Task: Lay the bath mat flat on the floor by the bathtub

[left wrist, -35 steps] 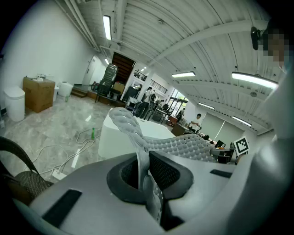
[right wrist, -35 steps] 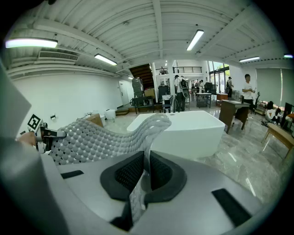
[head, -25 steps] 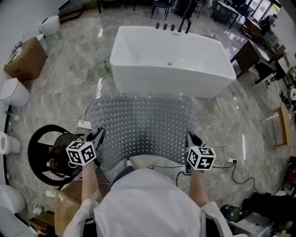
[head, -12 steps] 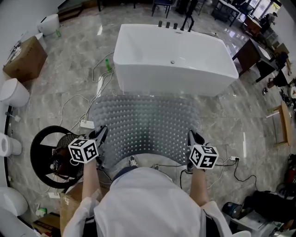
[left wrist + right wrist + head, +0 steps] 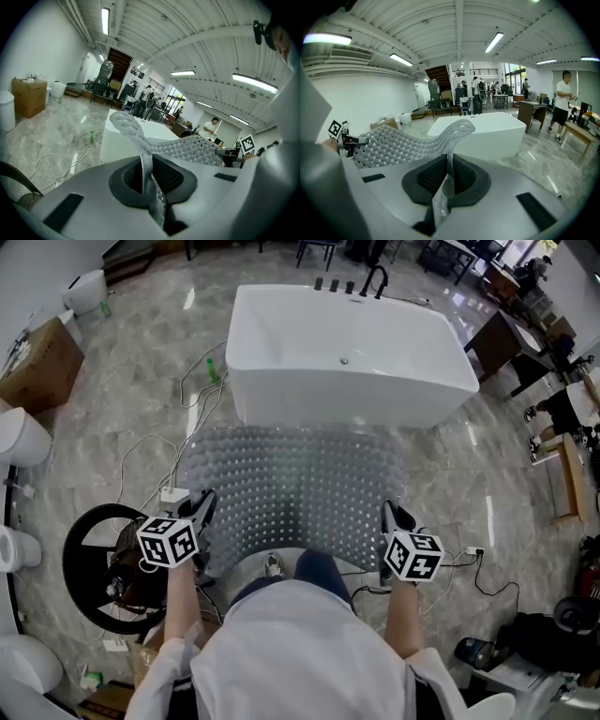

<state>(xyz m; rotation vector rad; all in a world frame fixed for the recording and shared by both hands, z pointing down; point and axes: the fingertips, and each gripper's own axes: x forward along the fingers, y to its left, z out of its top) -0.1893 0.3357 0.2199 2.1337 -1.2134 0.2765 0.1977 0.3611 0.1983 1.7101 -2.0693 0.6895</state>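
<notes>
Head view: grey translucent studded rubber bath mat (image 5: 291, 486) stretched between left gripper (image 5: 203, 510) and right gripper (image 5: 390, 515), over grey marble floor (image 5: 469, 456); white rectangular bathtub (image 5: 347, 343) beyond jaws
Left gripper view: jaws clenched on mat edge
Right gripper view: jaws clenched on opposite mat edge

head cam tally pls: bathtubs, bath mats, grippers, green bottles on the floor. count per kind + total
bathtub: 1
bath mat: 1
grippers: 2, left gripper and right gripper, each shut on a near corner of the bath mat
green bottle: 1
Total: 5
</notes>
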